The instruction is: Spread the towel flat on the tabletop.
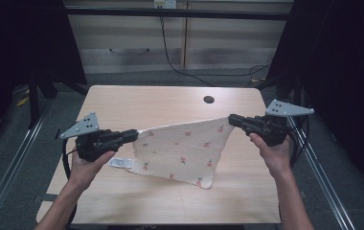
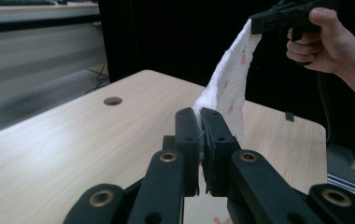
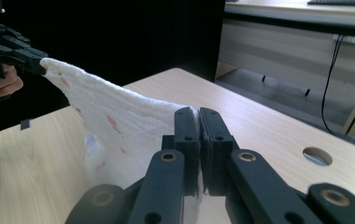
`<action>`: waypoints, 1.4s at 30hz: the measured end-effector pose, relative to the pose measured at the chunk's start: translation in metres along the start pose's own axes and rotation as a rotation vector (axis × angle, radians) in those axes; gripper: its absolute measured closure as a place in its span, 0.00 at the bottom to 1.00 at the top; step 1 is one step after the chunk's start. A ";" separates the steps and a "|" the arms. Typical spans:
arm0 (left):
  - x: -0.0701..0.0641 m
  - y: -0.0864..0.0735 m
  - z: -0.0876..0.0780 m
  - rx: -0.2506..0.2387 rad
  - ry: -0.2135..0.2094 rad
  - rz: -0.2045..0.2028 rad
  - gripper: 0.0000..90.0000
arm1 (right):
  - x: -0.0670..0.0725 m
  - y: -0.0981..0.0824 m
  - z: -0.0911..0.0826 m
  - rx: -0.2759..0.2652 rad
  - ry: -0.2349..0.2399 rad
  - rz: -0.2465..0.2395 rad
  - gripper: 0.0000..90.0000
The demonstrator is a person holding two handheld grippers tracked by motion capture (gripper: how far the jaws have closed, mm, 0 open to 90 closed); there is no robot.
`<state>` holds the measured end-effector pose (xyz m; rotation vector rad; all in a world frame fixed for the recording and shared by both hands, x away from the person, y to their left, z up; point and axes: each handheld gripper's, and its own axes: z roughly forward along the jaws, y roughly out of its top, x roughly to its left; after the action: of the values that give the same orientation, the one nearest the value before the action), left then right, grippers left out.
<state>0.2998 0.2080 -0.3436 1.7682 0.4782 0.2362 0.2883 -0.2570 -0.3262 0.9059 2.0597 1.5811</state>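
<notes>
Holding that one white cloth [image 1: 180, 151] with the little red fruit print up by two corners, you've got its top edge stretched between the tools while the lower end still rests on the wooden table [image 1: 170, 201], care label [image 1: 120, 163] sticking out low on the left. Your left gripper [image 1: 133, 134] is clamped tight on its corner, and your right gripper [image 1: 233, 119] is pinched shut on the other one, sitting a bit higher. Looks to me like you're mid-lift, spreading it out before laying it flat or folding. Next move probably wants both hands travelling together with the edge kept taut so neither corner slips. Count-wise: one cloth, one label, two grippers, one table with one cable hole [image 1: 209, 99].
</notes>
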 end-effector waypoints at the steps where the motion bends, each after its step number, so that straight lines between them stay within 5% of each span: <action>1: -0.001 0.003 -0.002 -0.007 0.000 0.003 0.96 | 0.002 0.005 -0.002 -0.007 0.002 -0.009 0.96; 9: -0.016 0.024 -0.024 -0.061 -0.012 0.041 0.96 | 0.027 0.031 -0.025 -0.037 0.016 -0.062 0.96; 18: -0.033 0.029 -0.048 -0.125 -0.091 0.003 0.96 | 0.055 0.043 -0.048 -0.074 0.040 -0.107 0.96; 21: -0.028 0.019 -0.044 -0.078 -0.047 -0.004 0.96 | 0.057 0.036 -0.048 -0.060 0.036 -0.113 0.96; 24: -0.019 0.006 -0.033 -0.040 -0.037 -0.039 0.96 | 0.050 0.018 -0.040 -0.021 0.032 -0.080 0.96; 28: -0.007 -0.014 -0.010 0.063 0.063 -0.026 0.96 | 0.034 -0.011 -0.022 0.043 0.021 -0.023 0.96; 29: -0.003 -0.018 -0.004 0.078 0.050 -0.041 0.96 | 0.023 -0.026 -0.011 0.083 0.011 0.006 0.96; 36: 0.021 -0.047 0.026 0.151 0.050 -0.131 0.96 | -0.006 -0.054 0.017 0.176 -0.011 0.075 0.96; 40: 0.031 -0.061 0.035 0.157 0.027 -0.194 0.96 | -0.011 -0.061 0.025 0.203 -0.023 0.071 0.96; 42: 0.033 -0.065 0.038 0.166 0.049 -0.183 0.96 | -0.015 -0.065 0.029 0.215 -0.025 0.082 0.96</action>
<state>0.3322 0.2015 -0.4184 1.8692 0.7074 0.1137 0.3016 -0.2569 -0.3975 1.0915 2.2321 1.3989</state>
